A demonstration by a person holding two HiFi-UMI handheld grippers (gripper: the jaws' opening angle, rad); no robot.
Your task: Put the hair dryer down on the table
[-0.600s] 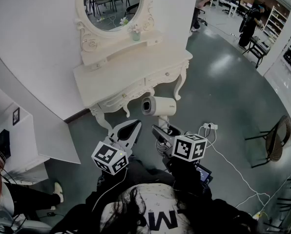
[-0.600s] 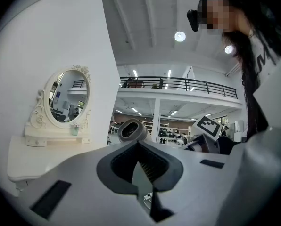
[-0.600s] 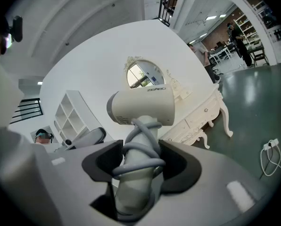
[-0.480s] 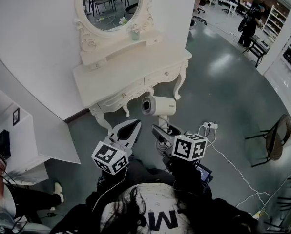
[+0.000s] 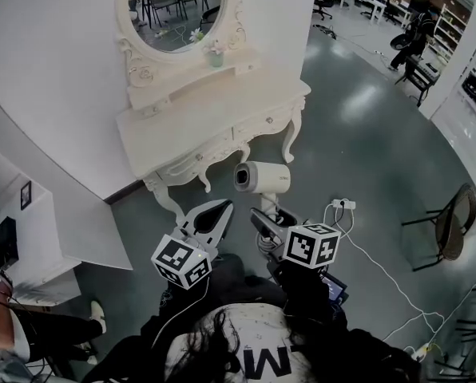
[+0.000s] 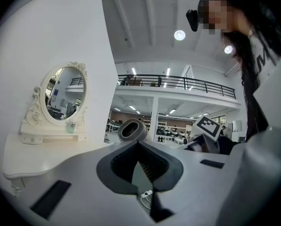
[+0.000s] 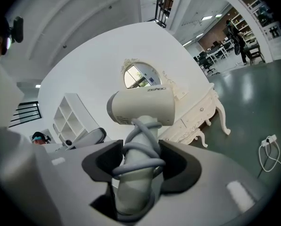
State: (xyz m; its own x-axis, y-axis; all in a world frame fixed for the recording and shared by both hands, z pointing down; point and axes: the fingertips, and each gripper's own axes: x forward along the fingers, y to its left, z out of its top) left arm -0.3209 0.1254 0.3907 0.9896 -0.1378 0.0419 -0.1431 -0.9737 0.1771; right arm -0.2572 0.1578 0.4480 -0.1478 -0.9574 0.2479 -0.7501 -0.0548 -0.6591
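The right claw is clenched on the handle of the hair dryer, its dark pads pressing from both sides on the grey cord that is wound in loops around that handle. The dryer stands upright out of the claw, its pale barrel lying crosswise above the jaws. In the head view the right claw holds the hair dryer in the air over the dark green floor, just in front of the white dressing surface and apart from it, with the barrel's round end turned toward the left. The left claw is closed with its pad tips meeting and nothing between them; in the head view the left claw sits just beside the right one, also pointing toward the surface. Each claw carries a cube with square markers, the left cube and the right cube. An oval mirror in an ornate frame stands at the back of the surface against the white wall. A white plug strip and its cable lie on the floor to the right, and a chair stands farther right.
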